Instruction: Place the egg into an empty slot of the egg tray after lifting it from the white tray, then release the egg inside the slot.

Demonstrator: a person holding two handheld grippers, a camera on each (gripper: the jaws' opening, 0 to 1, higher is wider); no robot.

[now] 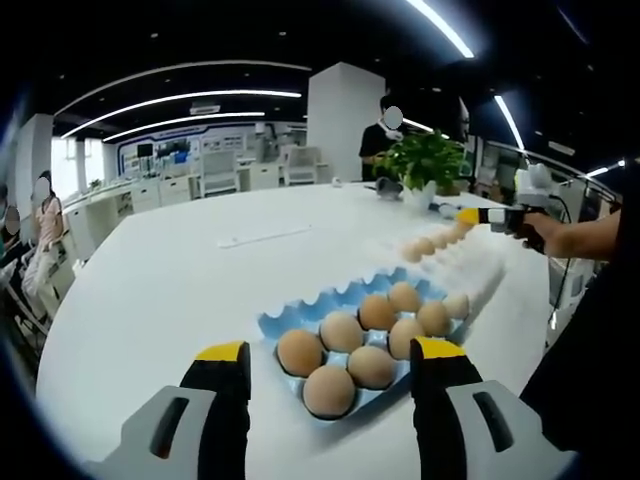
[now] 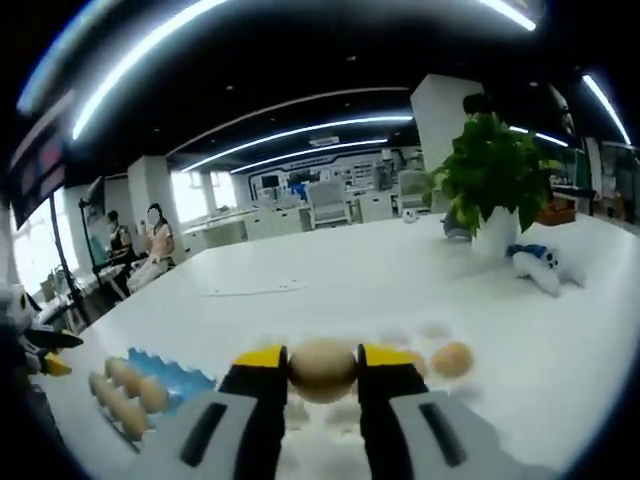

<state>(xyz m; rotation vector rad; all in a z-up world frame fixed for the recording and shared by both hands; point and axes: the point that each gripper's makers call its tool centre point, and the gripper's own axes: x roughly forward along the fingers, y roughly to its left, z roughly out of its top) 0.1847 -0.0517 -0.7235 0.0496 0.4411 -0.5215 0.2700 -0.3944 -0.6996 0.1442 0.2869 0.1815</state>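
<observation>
- Right gripper (image 2: 322, 375) jaws clamp an egg (image 2: 322, 369) above the white tray (image 2: 420, 425); lift straight.
- Carry to the egg tray (image 1: 300, 318), centring over an empty slot.
- Left gripper (image 1: 330, 375) jaws stand apart.

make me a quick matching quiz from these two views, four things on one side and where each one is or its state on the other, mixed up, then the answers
Things:
1. right tongs
2. left tongs
3. potted plant
4. blue egg tray

Places or states:
A. standing on the white table, leafy and green
B. shut on an egg
C. open, nothing between the jaws
D. lying on the table, holding brown eggs

Pairs: 1-B, 2-C, 3-A, 4-D
</observation>
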